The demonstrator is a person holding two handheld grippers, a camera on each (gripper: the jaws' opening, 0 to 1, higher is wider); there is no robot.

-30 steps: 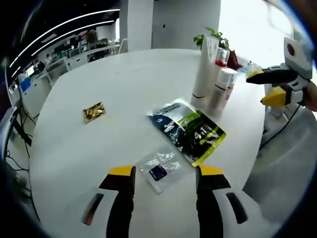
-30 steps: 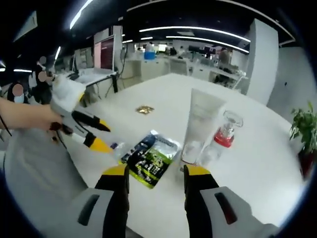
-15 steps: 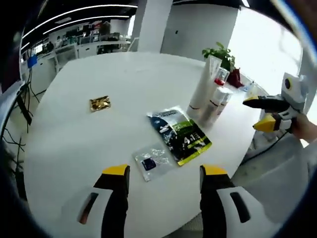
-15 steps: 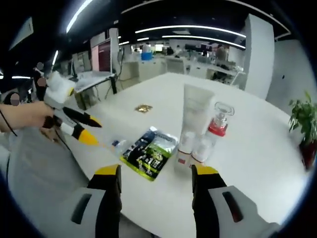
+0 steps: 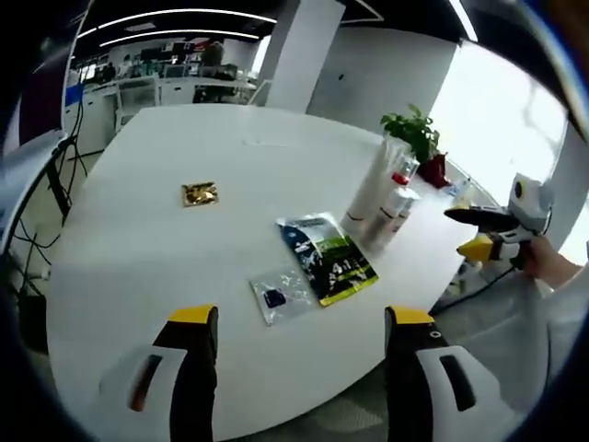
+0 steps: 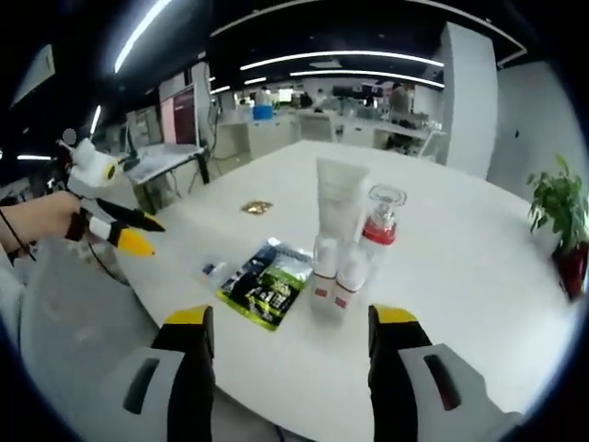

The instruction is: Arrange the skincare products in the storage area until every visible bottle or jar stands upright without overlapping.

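Both grippers [image 5: 299, 318] [image 6: 290, 318] spread, empty; sachet [image 6: 264, 286], small packet [image 5: 281, 296], gold wrapper [image 5: 200, 193] beside upright bottles [image 6: 345, 249].

Four bottles [image 6: 342, 241], perhaps — three sachets [image 5: 329, 258].

Smooth, faintly glossy white table [image 5: 147, 239]. Shiny plastic-looking pouch [image 6: 262, 285], crinkled gold foil wrapper [image 5: 199, 193]. Matt white tube [image 6: 337, 198] beside clear-capped bottle [image 6: 377, 221].

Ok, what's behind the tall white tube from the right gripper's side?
The tall white tube stands upright behind two small white bottles, beside a clear red-collared bottle. Behind it lies bare white table; the patch directly behind is covered.
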